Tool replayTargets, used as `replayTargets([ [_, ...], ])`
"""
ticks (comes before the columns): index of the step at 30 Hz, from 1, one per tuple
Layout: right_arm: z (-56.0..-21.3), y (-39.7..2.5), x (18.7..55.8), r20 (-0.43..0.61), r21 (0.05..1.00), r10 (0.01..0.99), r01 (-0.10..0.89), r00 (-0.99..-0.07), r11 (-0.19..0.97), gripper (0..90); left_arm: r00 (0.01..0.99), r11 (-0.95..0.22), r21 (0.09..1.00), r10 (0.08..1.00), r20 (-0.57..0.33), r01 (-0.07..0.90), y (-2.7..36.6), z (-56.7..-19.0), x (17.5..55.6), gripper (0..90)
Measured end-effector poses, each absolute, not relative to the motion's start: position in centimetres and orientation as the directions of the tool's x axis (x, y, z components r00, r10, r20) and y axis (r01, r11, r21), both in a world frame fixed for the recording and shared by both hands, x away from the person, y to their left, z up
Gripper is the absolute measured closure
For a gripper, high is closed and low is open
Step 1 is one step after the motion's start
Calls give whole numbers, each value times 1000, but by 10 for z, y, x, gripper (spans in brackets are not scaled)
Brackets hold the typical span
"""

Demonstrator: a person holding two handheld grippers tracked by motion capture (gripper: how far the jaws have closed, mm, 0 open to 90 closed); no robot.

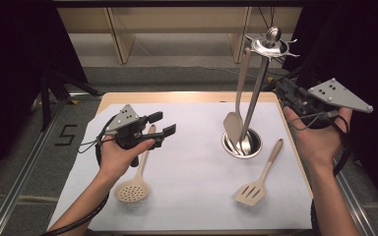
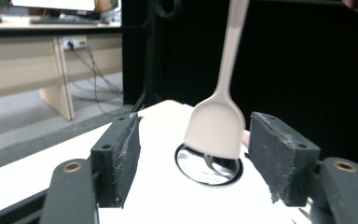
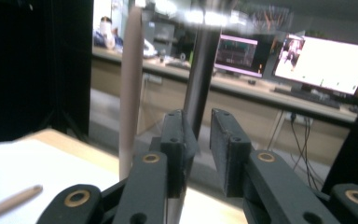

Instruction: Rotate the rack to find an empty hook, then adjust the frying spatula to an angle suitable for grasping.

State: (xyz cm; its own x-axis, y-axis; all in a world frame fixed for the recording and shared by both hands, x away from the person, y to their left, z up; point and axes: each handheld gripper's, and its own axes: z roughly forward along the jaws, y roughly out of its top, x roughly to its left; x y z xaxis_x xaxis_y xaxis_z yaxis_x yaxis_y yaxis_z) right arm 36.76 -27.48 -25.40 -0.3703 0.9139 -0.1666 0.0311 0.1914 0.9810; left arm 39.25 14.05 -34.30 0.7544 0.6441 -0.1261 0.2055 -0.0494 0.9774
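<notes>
Utensil rack (image 1: 256, 93), high view: steel stand w/ round base dish at table's right-centre; one beige spatula (image 1: 237, 105) already hung from its top ring, blade down over the dish. Two pcs left on the white sheet: skimmer (image 1: 134, 184) under the left hand, slotted turner (image 1: 260, 179) near right edge. Judged roughly a third done. Left gripper (image 1: 161, 124) held above skimmer handle, jaws apart, nothing held. Right gripper (image 1: 295, 96) seen beside rack pole.

Left gripper view: jaws wide apart; spatula blade (image 2: 216, 126) and dish (image 2: 208, 165) framed between them, well off.

Right gripper view: jaws slightly apart, empty; pole (image 3: 200, 79) just behind gap; hung handle (image 3: 131, 88) to its left.
</notes>
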Motion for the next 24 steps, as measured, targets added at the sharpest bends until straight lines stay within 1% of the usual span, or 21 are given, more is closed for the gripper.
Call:
replayTargets([
  [2, -261, -278, 370, -182, 973, 908, 63, -376, 221, 745, 743, -49, 975, 656, -133, 217, 142, -345, 395, 326],
  [10, -278, -290, 373, -149, 965, 923, 150, -355, 214, 732, 713, -49, 968, 685, -148, 247, 150, -354, 399, 329],
  [11, -279, -291, 374, -168, 960, 914, 148, -369, 236, 730, 712, -49, 967, 686, -150, 251, 151, -354, 399, 330],
  [14, -281, -292, 373, -166, 959, 916, 157, -365, 237, 720, 710, -48, 964, 686, -158, 262, 153, -355, 400, 329],
  [16, -281, -292, 372, -147, 958, 922, 181, -358, 223, 714, 709, -52, 963, 687, -158, 265, 154, -357, 400, 329],
  [19, -282, -293, 374, -153, 958, 923, 176, -354, 226, 708, 706, -60, 959, 690, -159, 276, 157, -358, 400, 329],
  [20, -282, -292, 374, -141, 955, 921, 196, -362, 223, 707, 706, -64, 957, 689, -163, 284, 158, -358, 399, 328],
  [23, -284, -293, 376, -152, 955, 919, 186, -364, 231, 707, 703, -87, 948, 692, -165, 308, 162, -359, 399, 324],
  [24, -284, -293, 376, -134, 953, 918, 206, -373, 223, 707, 697, -88, 947, 698, -163, 309, 163, -360, 400, 325],
])
